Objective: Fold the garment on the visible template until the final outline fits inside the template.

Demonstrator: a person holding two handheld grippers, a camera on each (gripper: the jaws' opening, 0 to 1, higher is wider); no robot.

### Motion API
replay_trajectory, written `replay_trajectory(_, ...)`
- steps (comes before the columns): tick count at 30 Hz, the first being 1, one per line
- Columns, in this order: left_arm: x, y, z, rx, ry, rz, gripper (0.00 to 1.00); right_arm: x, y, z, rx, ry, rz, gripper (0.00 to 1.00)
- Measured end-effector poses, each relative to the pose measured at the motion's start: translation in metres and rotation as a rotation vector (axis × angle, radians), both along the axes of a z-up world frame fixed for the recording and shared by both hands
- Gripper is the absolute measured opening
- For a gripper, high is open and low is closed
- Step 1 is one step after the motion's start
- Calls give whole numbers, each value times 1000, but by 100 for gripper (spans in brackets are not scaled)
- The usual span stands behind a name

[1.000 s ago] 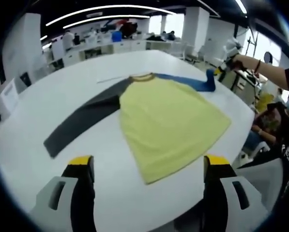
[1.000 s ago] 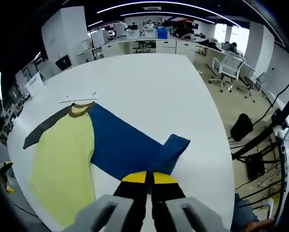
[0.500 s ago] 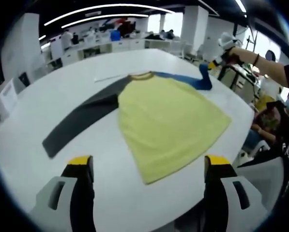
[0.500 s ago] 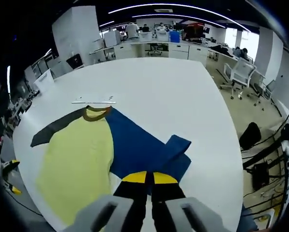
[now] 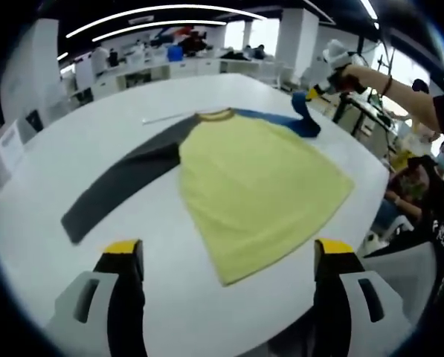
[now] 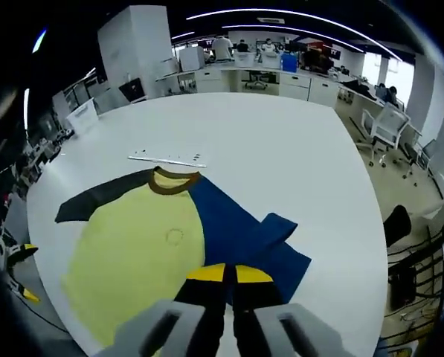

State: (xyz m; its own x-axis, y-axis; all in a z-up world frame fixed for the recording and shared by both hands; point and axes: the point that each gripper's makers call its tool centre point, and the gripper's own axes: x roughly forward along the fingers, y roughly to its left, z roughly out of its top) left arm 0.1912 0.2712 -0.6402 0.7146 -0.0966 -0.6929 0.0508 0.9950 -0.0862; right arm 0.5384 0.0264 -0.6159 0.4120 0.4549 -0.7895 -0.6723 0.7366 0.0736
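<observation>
- White table (image 5: 73,156), round-edged, bearing everything.
- Yellow-bodied shirt (image 5: 259,178) lying flat mid-table, brown collar (image 6: 174,181) toward the far side; grey sleeve (image 5: 121,182) stretched straight out, blue sleeve (image 6: 236,230) folded back on itself, its end lifted off the table.
- Left gripper (image 5: 225,256) hovering above the near table edge, jaws spread wide, holding nothing.
- Right gripper (image 6: 225,274) pressed together, pinching the blue sleeve's end.
- Thin white strip (image 6: 168,158) lying just beyond the collar.
</observation>
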Motion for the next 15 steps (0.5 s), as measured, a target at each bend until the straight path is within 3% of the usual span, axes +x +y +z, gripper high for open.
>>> replay_trajectory(15, 4, 0, -1, -22, -9, 7, 91, -10, 60, 1, 15, 0, 97, 0)
